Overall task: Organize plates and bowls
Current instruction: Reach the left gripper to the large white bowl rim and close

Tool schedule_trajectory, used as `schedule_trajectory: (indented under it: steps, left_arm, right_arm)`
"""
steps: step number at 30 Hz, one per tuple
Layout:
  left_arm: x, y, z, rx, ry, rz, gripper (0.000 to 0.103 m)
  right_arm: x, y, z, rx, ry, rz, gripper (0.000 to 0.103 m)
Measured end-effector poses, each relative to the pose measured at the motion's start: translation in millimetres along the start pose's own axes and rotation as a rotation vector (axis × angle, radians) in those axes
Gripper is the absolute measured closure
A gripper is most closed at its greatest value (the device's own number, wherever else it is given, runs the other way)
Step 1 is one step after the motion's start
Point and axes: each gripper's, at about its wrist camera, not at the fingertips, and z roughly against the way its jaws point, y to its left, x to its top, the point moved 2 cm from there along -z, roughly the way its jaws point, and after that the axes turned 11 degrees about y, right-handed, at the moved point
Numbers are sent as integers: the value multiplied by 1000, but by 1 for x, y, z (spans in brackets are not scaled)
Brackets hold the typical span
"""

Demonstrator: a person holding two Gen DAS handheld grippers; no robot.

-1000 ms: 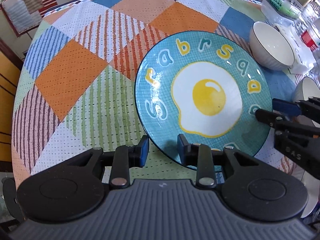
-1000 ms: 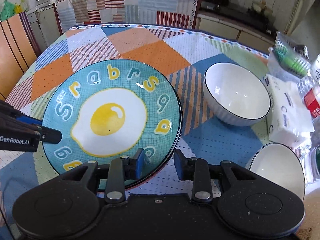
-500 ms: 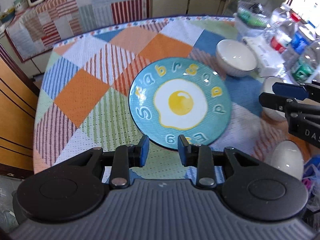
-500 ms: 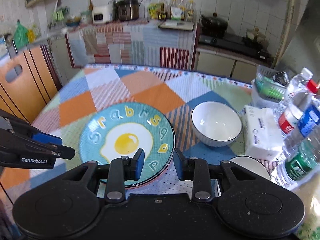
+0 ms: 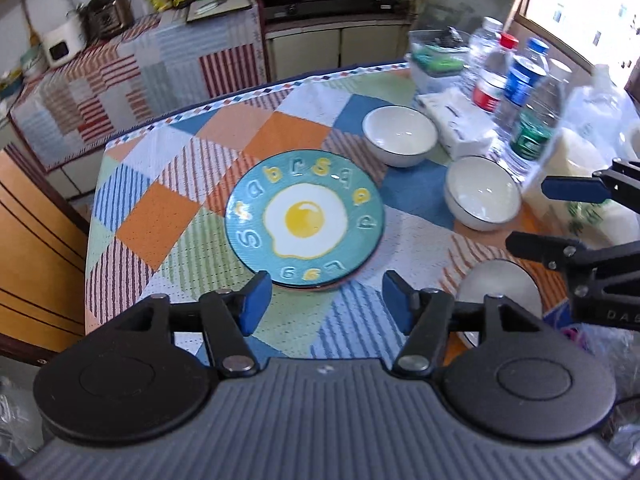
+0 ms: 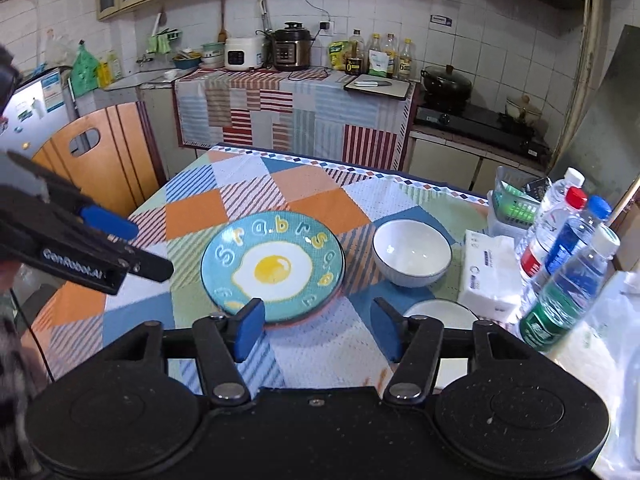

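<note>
A teal plate with a fried-egg picture [image 5: 304, 218] [image 6: 273, 265] lies on the patchwork tablecloth, on top of another plate whose pink rim shows beneath. A white bowl [image 5: 400, 135] [image 6: 412, 252] stands to its far right. A second white bowl [image 5: 483, 192] [image 6: 440, 312] stands nearer. A third white dish [image 5: 500, 292] lies at the near right. My left gripper [image 5: 327, 306] is open and empty, above the table near the plate's front edge. My right gripper [image 6: 318, 332] is open and empty, raised between plate and bowl.
Water bottles [image 5: 516, 92] [image 6: 568, 256], a tissue pack [image 6: 490, 268] and a clear box [image 5: 436, 56] crowd the table's right side. A wooden chair [image 6: 100, 160] stands at the left. A covered counter [image 6: 296, 116] runs behind the table.
Both grippers have pulled back and up from the plate and opened wide. The plate stays on the table.
</note>
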Motion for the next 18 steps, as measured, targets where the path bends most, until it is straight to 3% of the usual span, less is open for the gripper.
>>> schedule_trajectory:
  steps: [5,8,11,18]
  left_arm:
    - [-7,-25,8,-12,17,-16,30]
    - [-11,-41,7,-12,30,-43,28]
    - [-15,-55,0,-19,53,-61,20]
    - [-20,-78,-28,-35,87,-79,10]
  right_arm:
    - [-29,-9,11,78,6,4,27]
    - [-45,-12,14,91,-3,12,7]
    - [-60,-15,13,93,-23,20,5]
    - [-100,-23,-10,106,39,-7,5]
